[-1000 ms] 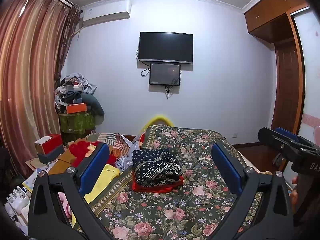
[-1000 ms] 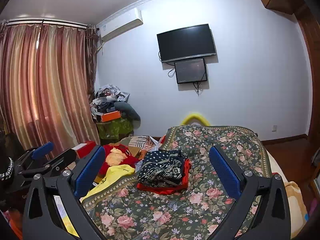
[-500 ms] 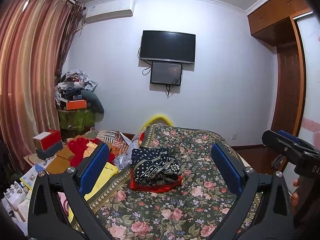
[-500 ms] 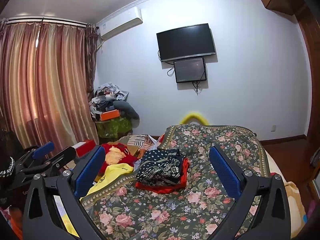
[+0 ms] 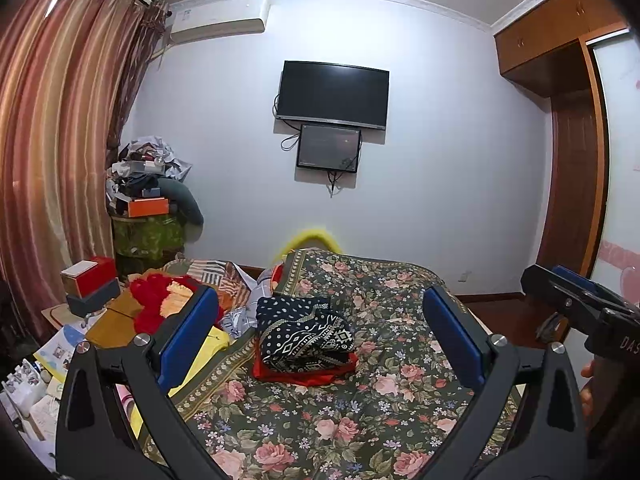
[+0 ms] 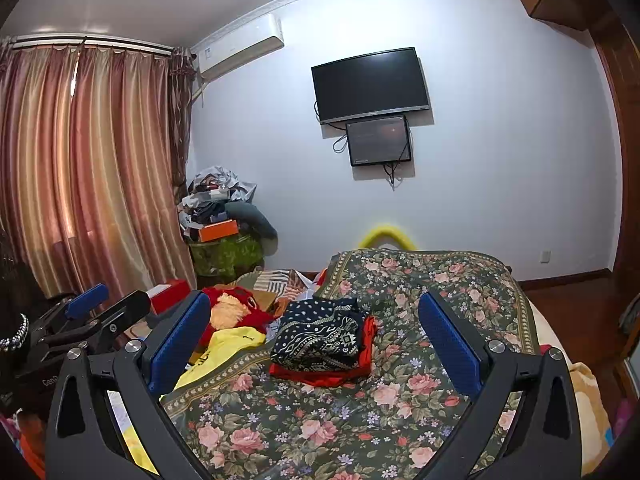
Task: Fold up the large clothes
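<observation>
A folded dark blue patterned garment (image 5: 306, 334) lies on a folded red one (image 5: 304, 372) on the floral bedspread (image 5: 320, 420); the stack also shows in the right wrist view (image 6: 320, 336). A yellow garment (image 6: 224, 348) hangs off the bed's left edge next to a red and orange one (image 6: 232, 310). My left gripper (image 5: 320, 336) is open and empty, held above the bed short of the stack. My right gripper (image 6: 316, 336) is open and empty too, at a similar height. Each gripper appears at the edge of the other's view.
Boxes, papers and a cluttered pile (image 5: 148, 184) stand left of the bed by the curtains (image 5: 52, 140). A TV (image 5: 332, 94) hangs on the far wall. A wooden wardrobe (image 5: 572, 140) is at the right.
Both grippers have risen and tilted slightly, so the stack sits a little lower and farther in view. Both stay open and empty.
</observation>
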`<action>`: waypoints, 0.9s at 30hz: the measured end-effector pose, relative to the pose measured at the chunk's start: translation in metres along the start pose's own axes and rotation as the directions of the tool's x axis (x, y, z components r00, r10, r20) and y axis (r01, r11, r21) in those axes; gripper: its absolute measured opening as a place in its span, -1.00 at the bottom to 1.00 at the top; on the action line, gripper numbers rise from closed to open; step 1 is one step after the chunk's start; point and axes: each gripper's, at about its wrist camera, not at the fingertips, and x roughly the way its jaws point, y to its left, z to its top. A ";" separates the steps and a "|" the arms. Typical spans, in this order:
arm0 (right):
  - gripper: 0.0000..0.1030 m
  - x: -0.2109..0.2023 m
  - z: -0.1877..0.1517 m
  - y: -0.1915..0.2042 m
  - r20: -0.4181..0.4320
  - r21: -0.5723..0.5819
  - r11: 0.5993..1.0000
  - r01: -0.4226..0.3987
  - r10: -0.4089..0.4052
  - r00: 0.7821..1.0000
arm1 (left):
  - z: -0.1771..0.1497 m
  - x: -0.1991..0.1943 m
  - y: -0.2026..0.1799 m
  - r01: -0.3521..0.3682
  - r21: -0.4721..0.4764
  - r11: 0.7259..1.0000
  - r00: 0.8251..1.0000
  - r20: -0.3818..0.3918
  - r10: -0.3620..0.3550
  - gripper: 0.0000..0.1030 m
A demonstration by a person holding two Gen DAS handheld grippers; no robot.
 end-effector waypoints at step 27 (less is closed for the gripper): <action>1.00 -0.001 -0.002 -0.001 -0.007 0.009 1.000 0.009 -0.009 1.000 | -0.002 0.001 -0.009 0.031 0.017 0.999 0.999 -0.014 -0.031 0.99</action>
